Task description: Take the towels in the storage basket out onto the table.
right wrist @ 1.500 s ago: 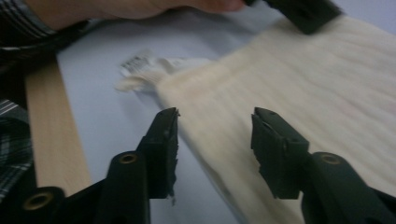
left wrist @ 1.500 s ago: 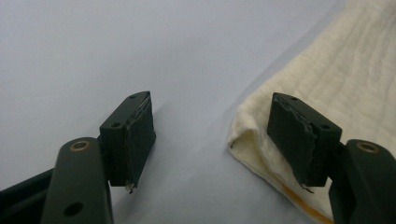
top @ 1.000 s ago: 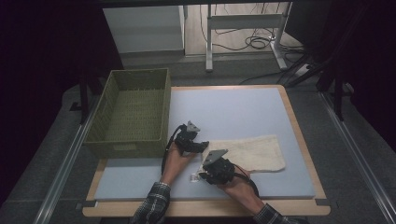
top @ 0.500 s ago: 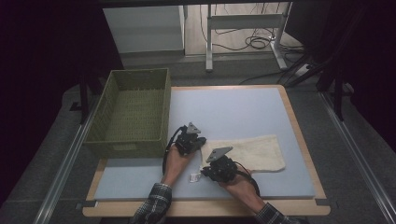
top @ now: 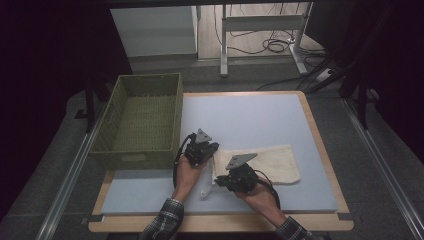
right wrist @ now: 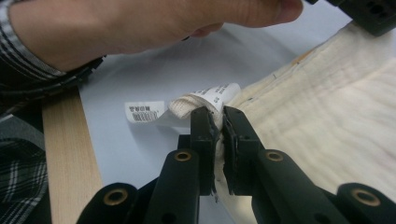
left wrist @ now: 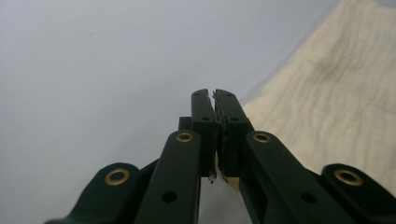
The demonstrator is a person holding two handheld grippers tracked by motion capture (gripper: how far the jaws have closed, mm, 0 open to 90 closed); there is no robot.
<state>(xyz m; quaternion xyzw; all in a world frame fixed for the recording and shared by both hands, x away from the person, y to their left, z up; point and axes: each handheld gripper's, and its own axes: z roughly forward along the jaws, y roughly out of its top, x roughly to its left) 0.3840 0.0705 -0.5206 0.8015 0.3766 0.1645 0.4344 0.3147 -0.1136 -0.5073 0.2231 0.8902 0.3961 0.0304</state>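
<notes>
A cream cloth lies flat on the blue mat. My left gripper is at the cloth's far left corner. In the left gripper view its jaws are pressed together over the mat, the cloth just to their right, and nothing shows between them. My right gripper is at the cloth's near left corner. Its jaws have just been closing and pinch the cloth at its rolled corner, beside a white label.
A green woven basket stands at the left edge of the mat, close to my left hand. The wooden table rim frames the mat. The left hand and its checked sleeve lie across the right gripper view.
</notes>
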